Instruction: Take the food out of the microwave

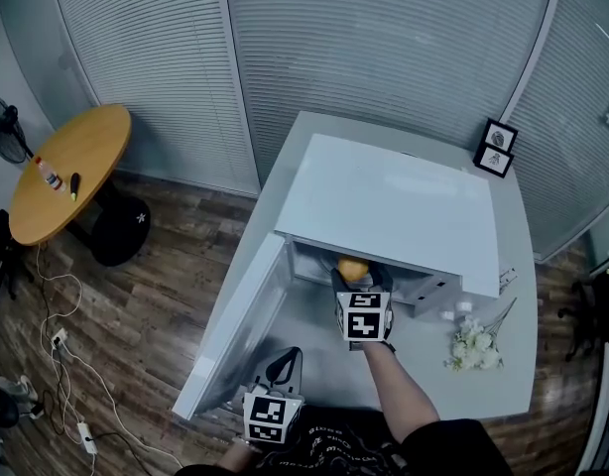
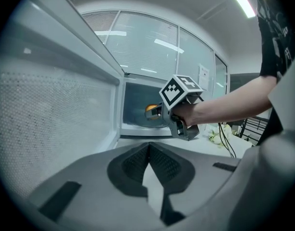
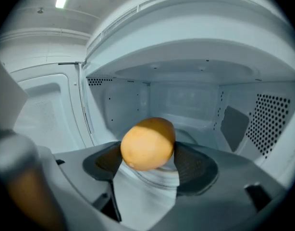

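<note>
The white microwave stands on a white table, its door swung wide open to the left. My right gripper reaches into the mouth of the cavity and is shut on an orange fruit. In the right gripper view the orange fruit sits between the two dark pads, above the glass turntable. My left gripper hangs back near the table's front edge beside the door. Its jaws are shut with nothing between them. From there the right gripper and the fruit show at the cavity.
White flowers lie on the table right of the microwave. Two framed pictures stand at the far right corner. A round wooden table with small items, a fan and floor cables are at the left.
</note>
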`<act>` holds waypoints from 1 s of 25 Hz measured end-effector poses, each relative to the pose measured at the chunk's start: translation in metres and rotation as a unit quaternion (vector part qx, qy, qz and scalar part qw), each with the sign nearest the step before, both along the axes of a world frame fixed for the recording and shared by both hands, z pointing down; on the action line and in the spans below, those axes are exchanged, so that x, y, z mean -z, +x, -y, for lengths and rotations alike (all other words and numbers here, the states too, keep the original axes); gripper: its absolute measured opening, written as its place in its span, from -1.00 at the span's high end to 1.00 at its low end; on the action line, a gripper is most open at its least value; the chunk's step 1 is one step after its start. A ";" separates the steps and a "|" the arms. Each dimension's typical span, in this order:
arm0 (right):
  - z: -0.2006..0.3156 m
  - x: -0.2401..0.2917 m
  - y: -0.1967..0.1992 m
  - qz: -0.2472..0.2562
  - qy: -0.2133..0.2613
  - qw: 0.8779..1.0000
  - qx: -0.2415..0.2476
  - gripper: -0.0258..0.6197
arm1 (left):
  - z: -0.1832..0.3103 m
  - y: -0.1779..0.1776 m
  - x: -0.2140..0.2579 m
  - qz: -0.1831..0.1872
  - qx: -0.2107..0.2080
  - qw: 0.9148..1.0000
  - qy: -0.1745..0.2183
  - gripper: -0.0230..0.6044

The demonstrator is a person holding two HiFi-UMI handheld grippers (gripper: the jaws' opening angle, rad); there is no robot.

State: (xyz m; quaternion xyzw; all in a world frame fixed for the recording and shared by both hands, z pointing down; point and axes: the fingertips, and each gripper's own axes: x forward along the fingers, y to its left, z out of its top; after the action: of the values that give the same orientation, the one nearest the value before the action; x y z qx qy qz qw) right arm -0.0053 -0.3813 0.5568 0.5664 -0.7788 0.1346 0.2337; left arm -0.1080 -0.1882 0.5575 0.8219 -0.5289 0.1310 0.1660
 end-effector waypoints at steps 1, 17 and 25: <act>-0.003 0.002 -0.001 0.000 0.002 1.000 0.002 -0.15 | 0.000 0.000 0.001 0.001 0.000 1.000 0.001 0.90; -0.045 0.033 0.012 0.007 0.032 0.999 0.010 -0.15 | -0.009 0.006 0.006 0.001 -0.017 1.000 0.011 0.90; -0.073 0.040 0.024 0.012 0.041 0.999 0.005 -0.15 | -0.015 0.011 0.005 -0.001 -0.025 1.000 0.014 0.90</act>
State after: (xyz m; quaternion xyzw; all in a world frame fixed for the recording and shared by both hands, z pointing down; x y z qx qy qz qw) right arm 0.0192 -0.3080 0.5166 0.5699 -0.7893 0.1081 0.2012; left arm -0.0969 -0.1734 0.5521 0.8373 -0.5097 0.1273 0.1517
